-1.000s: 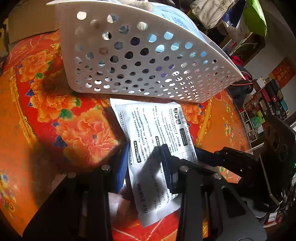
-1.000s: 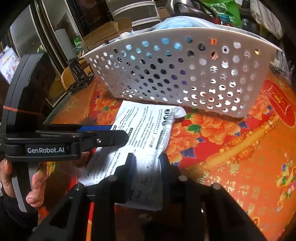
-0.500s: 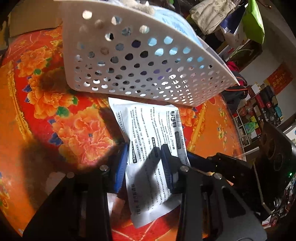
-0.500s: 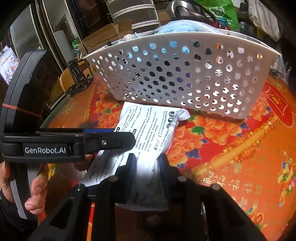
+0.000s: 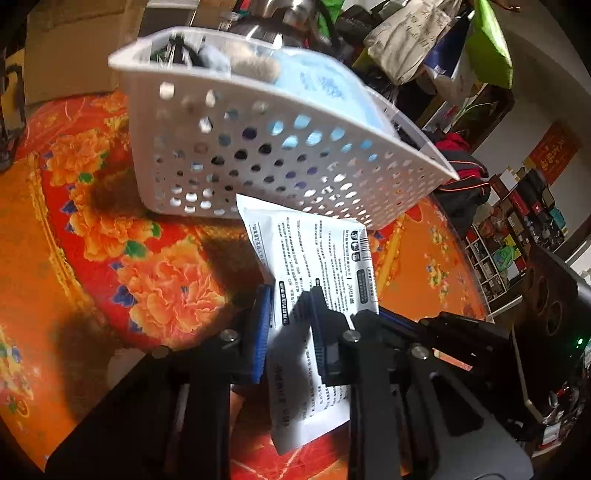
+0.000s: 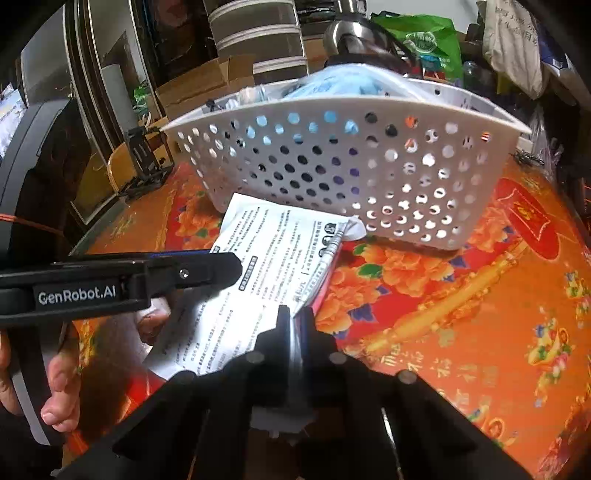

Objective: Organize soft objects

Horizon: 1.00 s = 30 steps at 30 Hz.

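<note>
A flat white printed packet (image 5: 317,280) (image 6: 258,273) is held above the red floral tablecloth in front of a white perforated basket (image 5: 280,158) (image 6: 369,173). The basket holds blue soft packs (image 6: 343,83) and a grey fuzzy item (image 5: 255,66). My right gripper (image 6: 294,317) is shut on the packet's right edge. My left gripper (image 5: 290,306) has its jaws around the packet's left part with a gap between them; it also shows in the right wrist view (image 6: 207,267), at the packet's left side.
The table has a red and orange floral cloth (image 6: 461,314). Cardboard boxes (image 6: 207,85), a green bag (image 6: 421,40) and a steel kettle (image 6: 351,33) stand behind the basket. Shelves and clutter (image 5: 517,229) lie off the table's right.
Both grippers have risen and pulled back from the basket with the packet. The right jaws have closed tight on its edge. The left jaws have narrowed somewhat.
</note>
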Each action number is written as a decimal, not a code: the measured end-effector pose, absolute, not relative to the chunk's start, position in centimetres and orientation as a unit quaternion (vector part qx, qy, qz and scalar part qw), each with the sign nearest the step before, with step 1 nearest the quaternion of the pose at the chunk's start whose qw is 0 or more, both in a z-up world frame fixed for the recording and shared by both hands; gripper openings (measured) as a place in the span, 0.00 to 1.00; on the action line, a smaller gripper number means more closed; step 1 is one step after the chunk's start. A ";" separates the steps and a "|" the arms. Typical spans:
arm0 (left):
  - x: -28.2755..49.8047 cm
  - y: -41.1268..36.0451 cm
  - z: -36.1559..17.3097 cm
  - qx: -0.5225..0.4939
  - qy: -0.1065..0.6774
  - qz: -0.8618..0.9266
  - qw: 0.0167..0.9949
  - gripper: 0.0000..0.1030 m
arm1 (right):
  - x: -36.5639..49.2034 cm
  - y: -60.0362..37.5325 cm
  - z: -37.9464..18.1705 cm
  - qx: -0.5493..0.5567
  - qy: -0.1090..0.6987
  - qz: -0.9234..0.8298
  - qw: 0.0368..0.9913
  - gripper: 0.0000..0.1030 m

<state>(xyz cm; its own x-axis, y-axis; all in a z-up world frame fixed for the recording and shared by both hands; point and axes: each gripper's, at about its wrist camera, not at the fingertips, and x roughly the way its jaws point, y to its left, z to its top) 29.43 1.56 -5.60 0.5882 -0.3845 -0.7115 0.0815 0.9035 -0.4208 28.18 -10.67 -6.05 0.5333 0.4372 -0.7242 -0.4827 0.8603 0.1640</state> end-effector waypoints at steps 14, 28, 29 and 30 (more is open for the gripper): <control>27.2 1.5 5.1 -0.149 0.349 -0.158 0.912 0.18 | 25.0 -12.2 3.2 -0.029 0.311 0.262 0.913 0.03; 33.6 1.4 13.7 -0.123 0.309 -0.158 0.930 0.17 | 29.6 -11.7 11.0 -0.043 0.267 0.240 0.933 0.03; 34.3 1.4 14.0 -0.118 0.308 -0.156 0.931 0.17 | 30.3 -11.8 11.3 -0.041 0.267 0.237 0.933 0.03; 35.2 1.4 14.2 -0.120 0.309 -0.157 0.930 0.17 | 30.9 -11.9 11.5 -0.037 0.267 0.236 0.934 0.03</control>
<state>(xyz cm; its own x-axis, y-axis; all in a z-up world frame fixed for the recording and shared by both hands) 35.23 1.35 14.22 0.7592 -0.3664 -0.5379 0.2173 0.9218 -0.3211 30.95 -11.86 11.51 0.7462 0.4213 -0.5154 -0.4609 0.8856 0.0567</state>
